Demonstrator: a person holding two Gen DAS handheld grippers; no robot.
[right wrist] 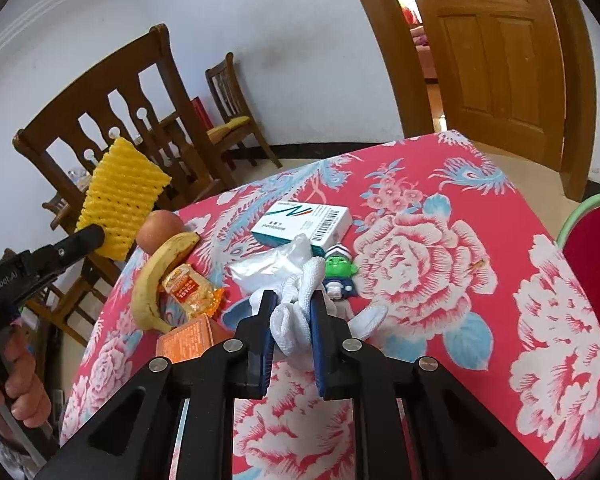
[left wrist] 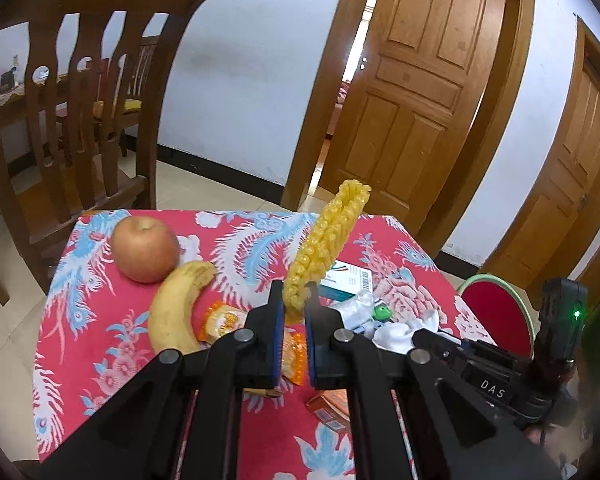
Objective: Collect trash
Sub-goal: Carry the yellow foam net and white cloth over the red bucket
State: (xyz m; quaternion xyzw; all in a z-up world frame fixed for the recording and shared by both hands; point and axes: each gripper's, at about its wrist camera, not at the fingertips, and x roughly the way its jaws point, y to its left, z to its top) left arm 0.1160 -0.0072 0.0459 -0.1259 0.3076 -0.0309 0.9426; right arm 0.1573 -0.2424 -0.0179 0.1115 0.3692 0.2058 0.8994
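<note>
Trash in hand on both sides: my right gripper (right wrist: pixel 294 320) has its jaws clenched on a crumpled white cloth-like wad (right wrist: pixel 296 320), pinched between the blue pads near the near-middle of the table (right wrist: pixel 500 248), with a loose tail of it trailing out to the right on the cloth. Wad sits straight ahead between the fingers, its bulk running roughly along the jaw line, so I judge the next move is a plain lift, no re-aim needed. Tight company ahead: a clear plastic bag (right wrist: pixel 268 262) touches the wad's far side, a small green toy figure (right wrist: pixel 340 270) sits just beside it on the right, a white-and-teal box (right wrist: pixel 300 222) lies behind. Risk, as I read it: the bag or toy dragging along. My left gripper (left wrist: pixel 294 310) is already clamped on the yellow foam fruit net (left wrist: pixel 324 244), held clear above the table, long axis standing up and leaning right. Left of the wad lie an orange snack wrapper (right wrist: pixel 192 288), a banana (right wrist: pixel 160 276), an apple (right wrist: pixel 160 228), and an orange carton (right wrist: pixel 192 338) close under my right jaws. Table's right edge is well apart; a red stool (right wrist: pixel 596 256) stands past it. Open room upward and to the right. No bin in view, so I cannot tell where to carry.
</note>
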